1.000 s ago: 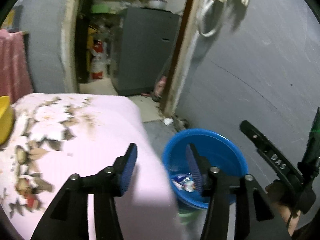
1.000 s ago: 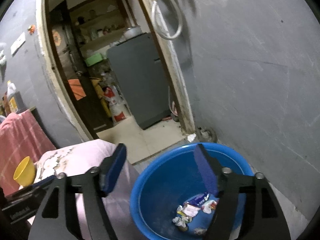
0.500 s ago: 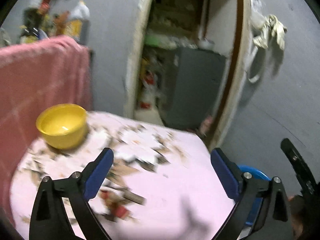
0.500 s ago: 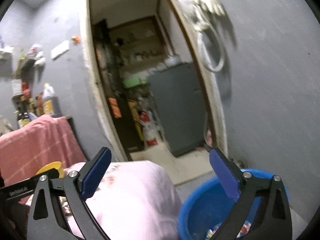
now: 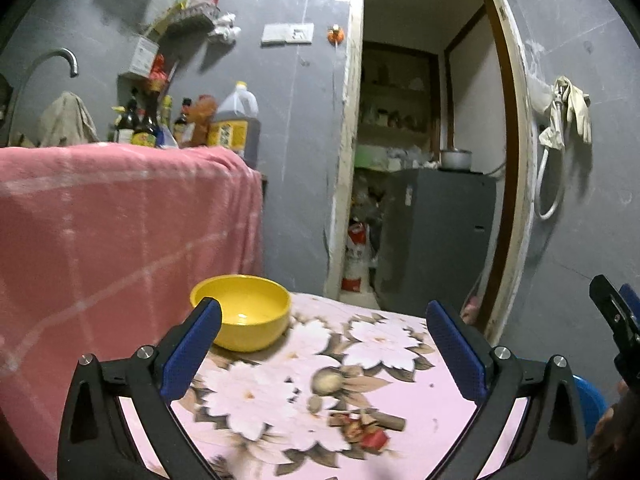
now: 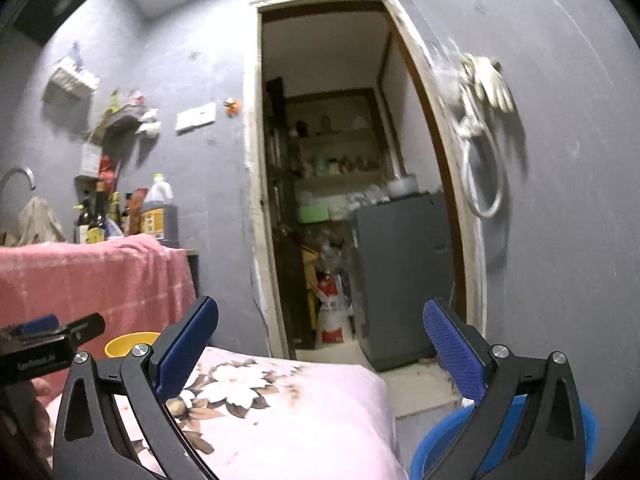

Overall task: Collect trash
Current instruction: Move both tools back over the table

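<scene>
Below right tongs (image 6: 321, 354), blue basin (image 6: 436, 436)

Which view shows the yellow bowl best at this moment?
The left wrist view: the yellow bowl sits whole on the flowered tablecloth, with its inside visible. In the right wrist view only a sliver of the bowl's rim shows, behind the gripper's finger.

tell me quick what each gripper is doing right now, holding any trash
left gripper: open, nothing between the jaws, which have just been opening.
right gripper: open, empty, jaws just opened wide.
</scene>
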The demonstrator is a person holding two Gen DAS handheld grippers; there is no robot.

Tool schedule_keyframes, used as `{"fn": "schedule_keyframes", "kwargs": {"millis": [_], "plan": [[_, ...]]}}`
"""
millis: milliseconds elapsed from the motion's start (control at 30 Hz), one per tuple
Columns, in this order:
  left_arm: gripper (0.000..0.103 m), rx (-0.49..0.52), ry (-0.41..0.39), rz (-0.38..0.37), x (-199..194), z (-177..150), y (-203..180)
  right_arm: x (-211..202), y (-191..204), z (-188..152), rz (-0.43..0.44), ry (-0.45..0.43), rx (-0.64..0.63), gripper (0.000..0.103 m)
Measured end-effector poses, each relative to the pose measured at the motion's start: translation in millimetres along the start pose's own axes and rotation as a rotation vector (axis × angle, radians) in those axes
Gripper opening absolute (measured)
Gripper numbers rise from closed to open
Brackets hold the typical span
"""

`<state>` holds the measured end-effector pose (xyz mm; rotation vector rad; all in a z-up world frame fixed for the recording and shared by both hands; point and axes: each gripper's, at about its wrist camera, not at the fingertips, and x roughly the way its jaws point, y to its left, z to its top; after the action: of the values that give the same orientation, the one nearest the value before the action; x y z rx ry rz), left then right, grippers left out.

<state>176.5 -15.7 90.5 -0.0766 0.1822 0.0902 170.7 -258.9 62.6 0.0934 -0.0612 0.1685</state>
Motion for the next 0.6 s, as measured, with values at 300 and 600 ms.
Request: {"fn": "schedule_keyframes", "kwargs": {"millis": [300,600], "plan": [[0.1,0.062,-0.035,0.048,-11,-16,26,8,34,-9,0.087,0.024,-0.057,0.103],[0.1,0.05,0.046,0.075,2,-34,54,33,59,-32,0.188,0.198,-0.103,0.103]]}}
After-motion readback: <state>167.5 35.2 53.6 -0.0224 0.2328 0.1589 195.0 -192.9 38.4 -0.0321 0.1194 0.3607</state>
